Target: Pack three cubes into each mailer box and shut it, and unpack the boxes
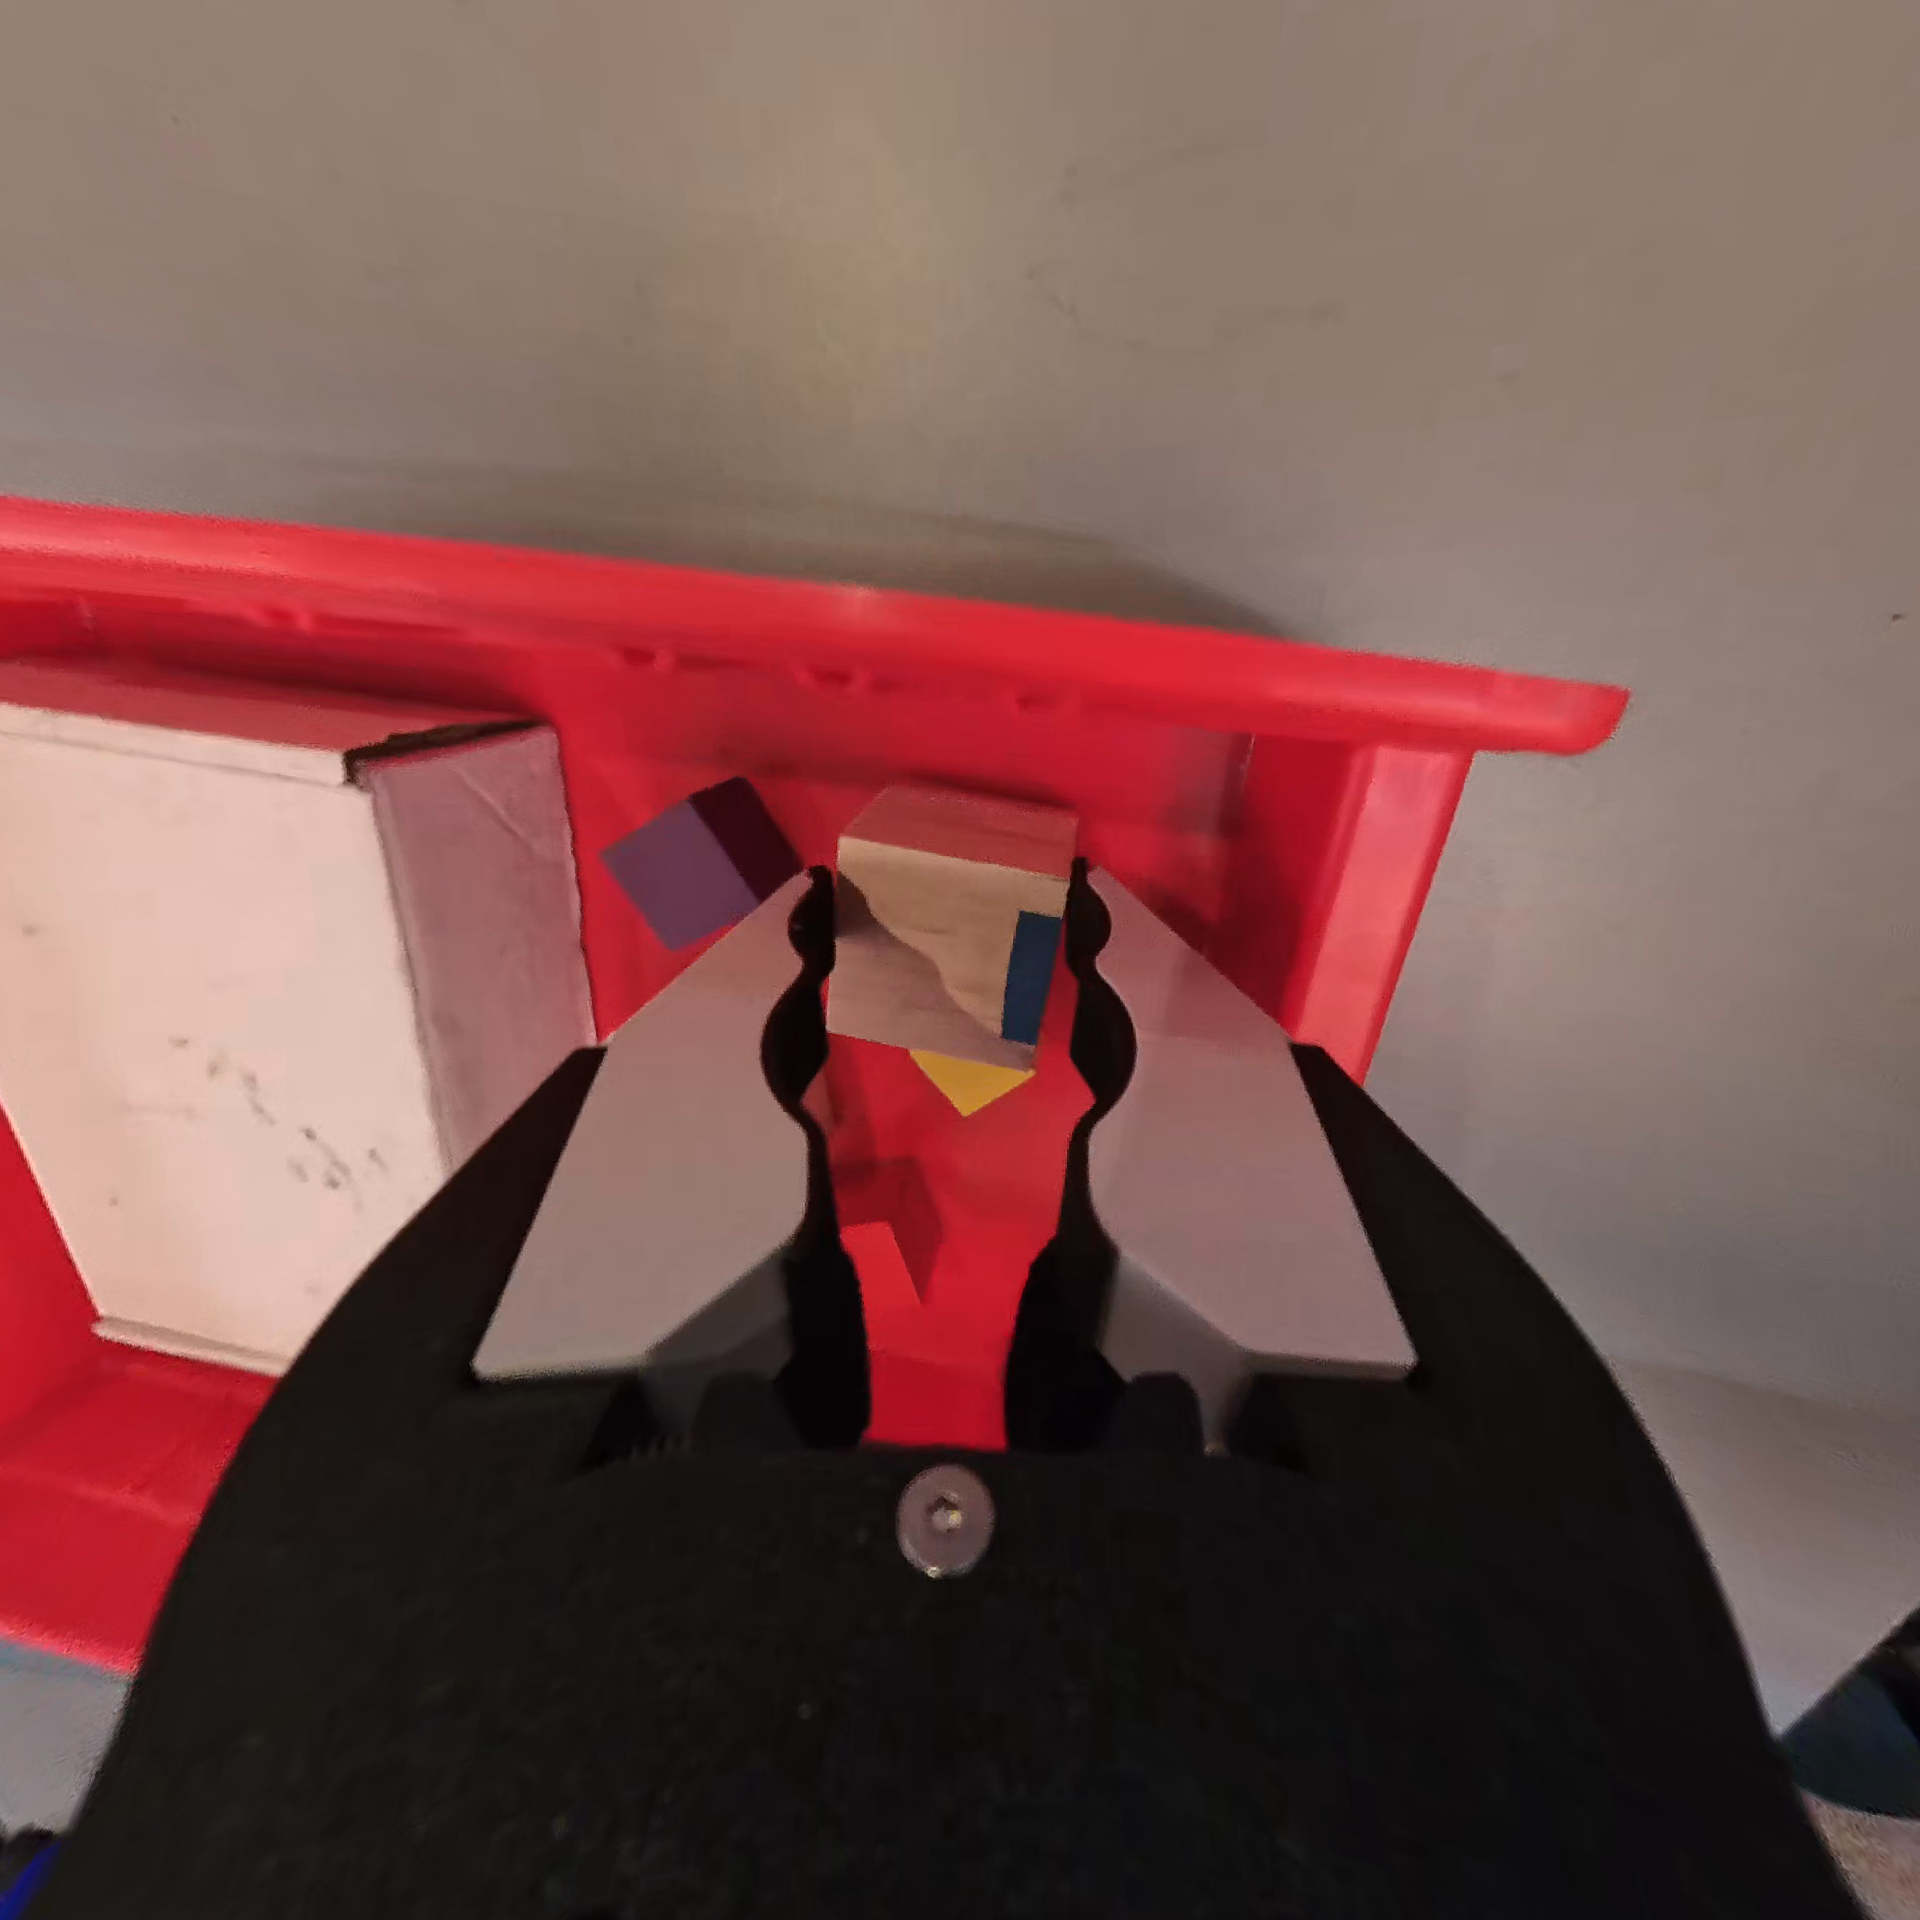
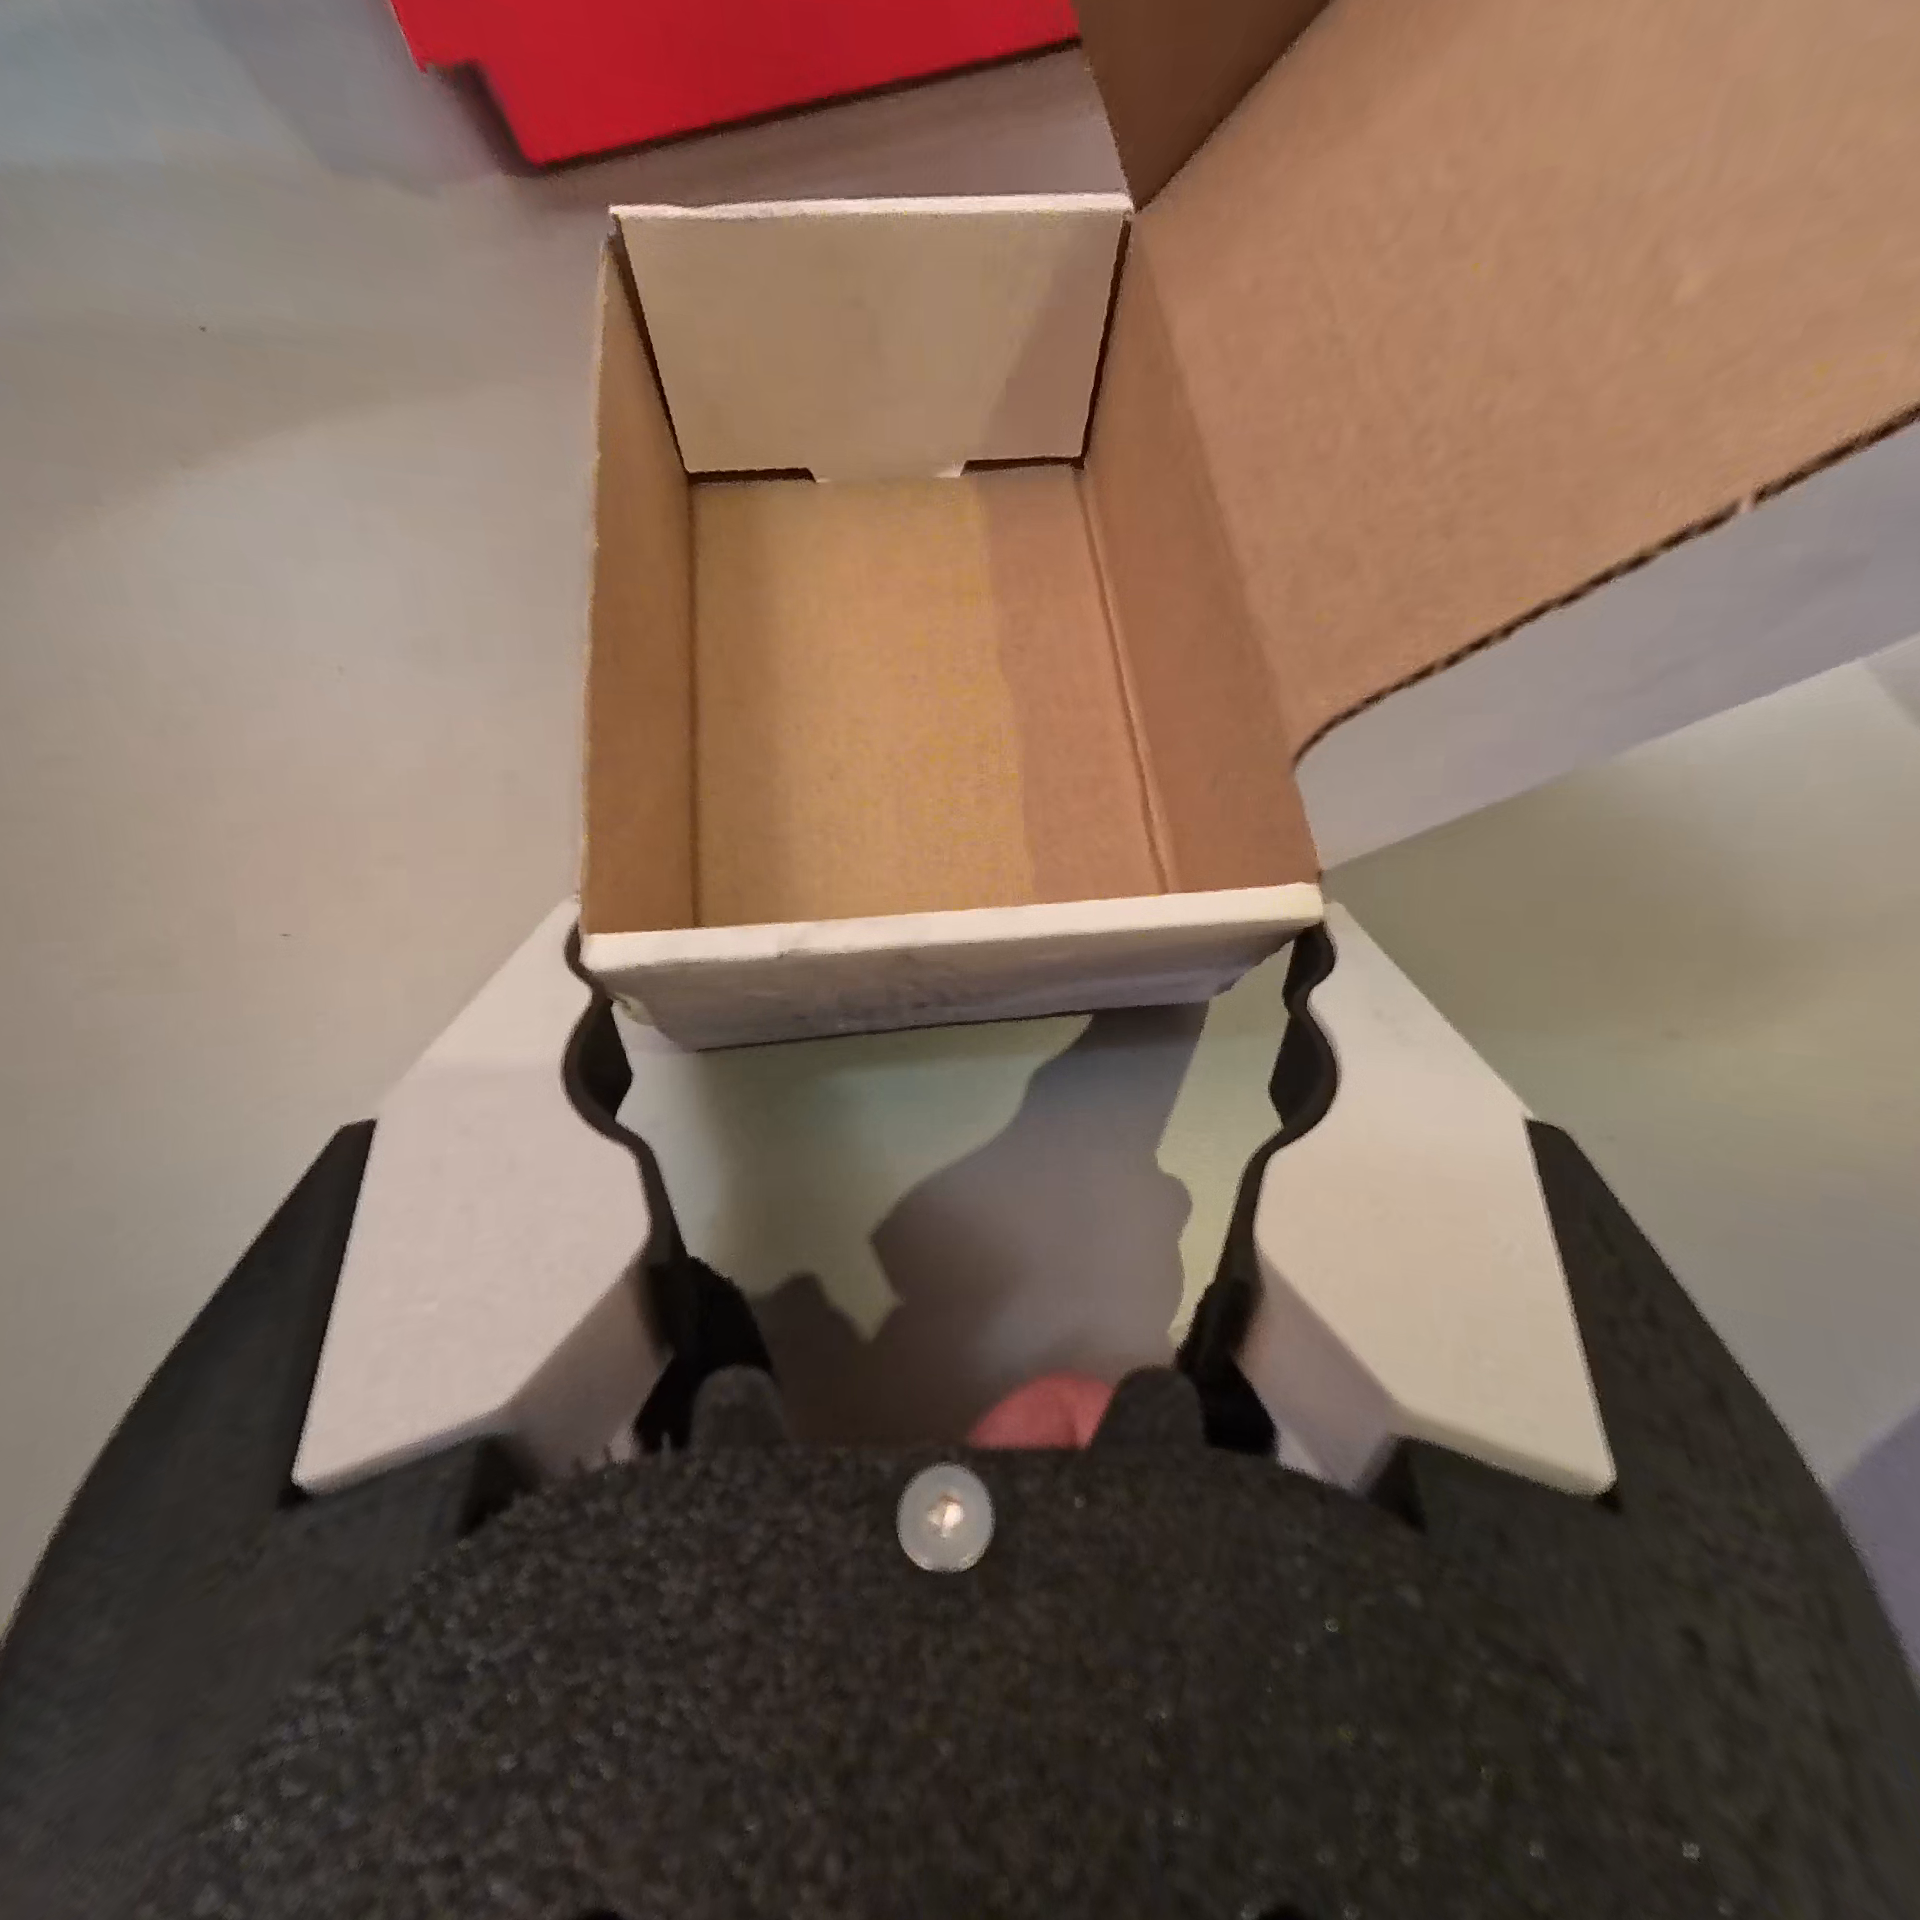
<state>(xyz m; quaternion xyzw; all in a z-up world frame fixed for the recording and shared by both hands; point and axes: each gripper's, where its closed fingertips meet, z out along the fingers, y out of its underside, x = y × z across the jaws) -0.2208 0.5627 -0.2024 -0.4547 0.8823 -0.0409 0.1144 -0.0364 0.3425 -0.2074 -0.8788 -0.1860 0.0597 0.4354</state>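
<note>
My left gripper (image 1: 951, 883) is shut on a plain wooden cube (image 1: 925, 935) and holds it over the red bin (image 1: 935, 644). In the bin, a purple cube (image 1: 691, 868) lies just left of the fingertips, a yellow cube (image 1: 971, 1086) shows below the held cube, and a blue cube (image 1: 1034, 977) shows at its right edge. My right gripper (image 2: 945, 935) is open wide, with its fingertips (image 2: 540, 987) on either side of the near wall of an open mailer box (image 2: 935, 966). The box is empty inside and its lid (image 2: 1507, 364) stands up on the right.
A closed white mailer box (image 1: 208, 997) lies in the left part of the red bin. The bin stands against a grey wall (image 1: 935, 260). A corner of the red bin (image 2: 727, 73) shows beyond the open box on the pale table (image 2: 260, 623). Some 30 cm of space lies between my two pairs of fingers.
</note>
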